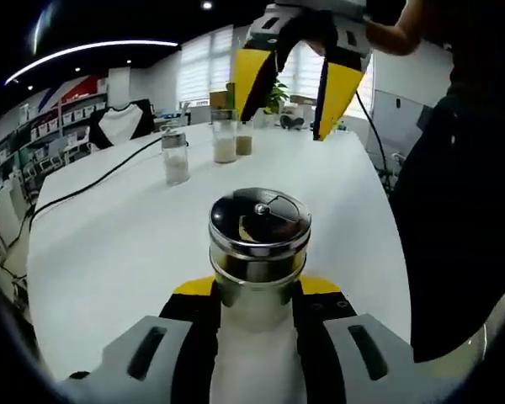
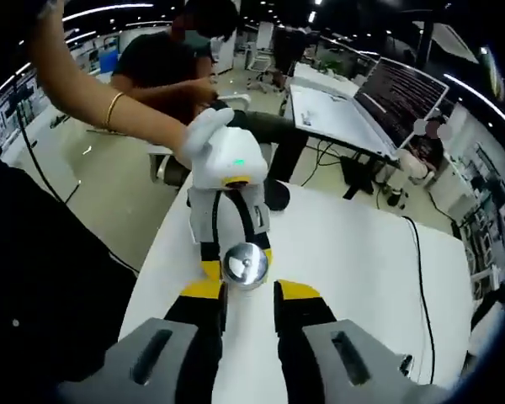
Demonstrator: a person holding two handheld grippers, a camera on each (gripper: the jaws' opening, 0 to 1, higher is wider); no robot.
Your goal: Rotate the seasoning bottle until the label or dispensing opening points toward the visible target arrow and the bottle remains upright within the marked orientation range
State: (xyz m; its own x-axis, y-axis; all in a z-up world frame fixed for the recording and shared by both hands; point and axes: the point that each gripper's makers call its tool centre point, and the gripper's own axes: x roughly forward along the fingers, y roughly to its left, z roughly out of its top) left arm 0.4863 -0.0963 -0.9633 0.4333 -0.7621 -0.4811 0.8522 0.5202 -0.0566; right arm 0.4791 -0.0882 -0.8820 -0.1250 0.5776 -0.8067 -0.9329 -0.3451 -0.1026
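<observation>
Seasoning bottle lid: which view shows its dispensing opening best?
The left gripper view. The seasoning bottle stands close between the left tongs, its lid facing the camera with the flap visible. In the right gripper view the bottle is small and distant, beyond the right tongs; lid details are unreadable.

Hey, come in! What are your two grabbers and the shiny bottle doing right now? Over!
Left gripper shut on seasoning bottle, upright on white table. Right gripper open, raised beyond it. Three glass jars far back, not in the way.

Upright steel-capped seasoning bottle (image 1: 259,252) on table
</observation>
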